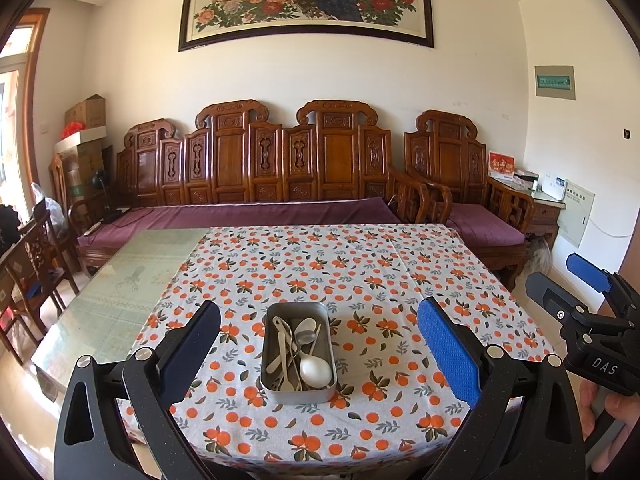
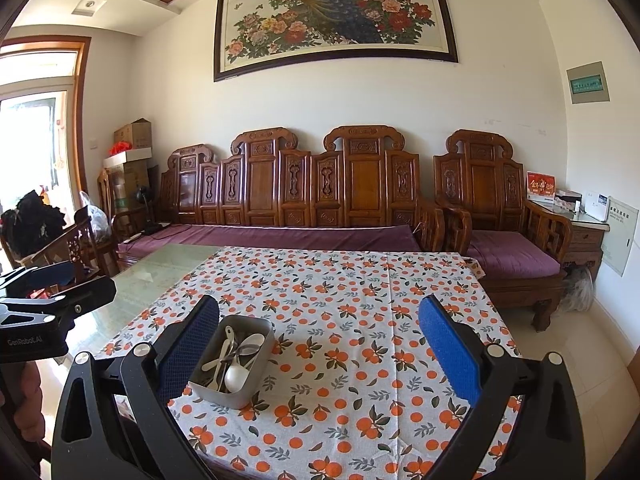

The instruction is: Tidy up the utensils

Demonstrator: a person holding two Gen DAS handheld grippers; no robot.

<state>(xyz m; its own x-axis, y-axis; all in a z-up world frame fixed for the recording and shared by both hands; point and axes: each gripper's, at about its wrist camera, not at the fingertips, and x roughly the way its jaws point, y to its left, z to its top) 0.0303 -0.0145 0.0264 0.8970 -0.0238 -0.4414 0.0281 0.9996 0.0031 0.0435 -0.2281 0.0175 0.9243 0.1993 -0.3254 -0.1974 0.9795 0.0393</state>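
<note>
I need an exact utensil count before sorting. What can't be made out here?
- Left wrist view: utensils overlap in the metal tin; count unclear.
- Right wrist view: left tool cut off by frame edge.
- Right wrist view: tin's near-left corner hidden behind right tool finger.

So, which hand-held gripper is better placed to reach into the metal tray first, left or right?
Left, probably. The metal tray sits centred between the open fingers of the left hand-held gripper. For the right hand-held gripper, also open, the tray lies off to its left finger.
</note>
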